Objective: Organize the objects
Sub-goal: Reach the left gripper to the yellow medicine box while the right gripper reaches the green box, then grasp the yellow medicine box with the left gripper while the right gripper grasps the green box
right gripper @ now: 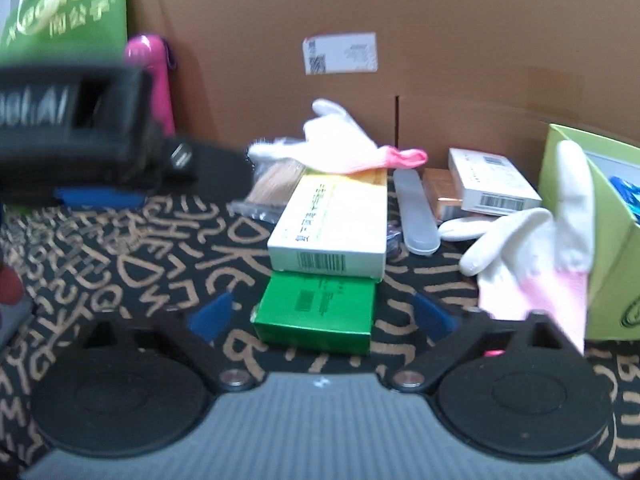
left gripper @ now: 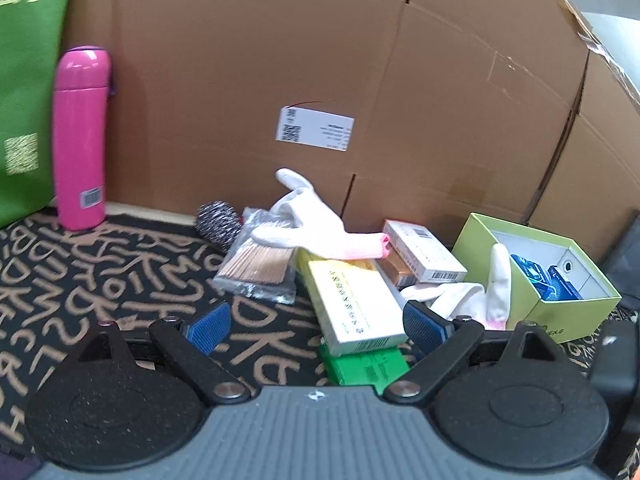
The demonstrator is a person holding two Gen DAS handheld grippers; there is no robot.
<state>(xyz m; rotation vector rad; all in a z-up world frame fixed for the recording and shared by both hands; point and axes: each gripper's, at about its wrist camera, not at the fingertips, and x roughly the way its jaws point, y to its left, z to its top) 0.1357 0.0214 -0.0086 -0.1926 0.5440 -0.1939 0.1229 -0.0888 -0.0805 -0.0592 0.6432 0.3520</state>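
So the right gripper (right gripper: 324,314) is sitting low with its jaws parted on either side of a small green box (right gripper: 316,312); the pads aren't touching the box yet, and I'd guess it's lining up to grab it since that's the nearest loose thing in the pile. The left gripper (left gripper: 316,326) is hanging wide open with nothing in it, aimed at the same heap from a bit further left, probably just waiting its turn. The green box is lying on the mat, tucked partly under the near end of a long white-and-yellow box (right gripper: 330,224), which is going to make a clean lift a bit awkward. One white glove (right gripper: 344,140) is draping over the far end of that long box, and another glove (right gripper: 532,248) is leaning against the open lime-green box (right gripper: 612,280) on the right, which looks like the likely place for things to go. Everything's resting on a black mat with tan lettering (right gripper: 132,248), with a wall of cardboard cartons (left gripper: 280,60) behind and a pink bottle (left gripper: 80,136) standing upright at the far left.
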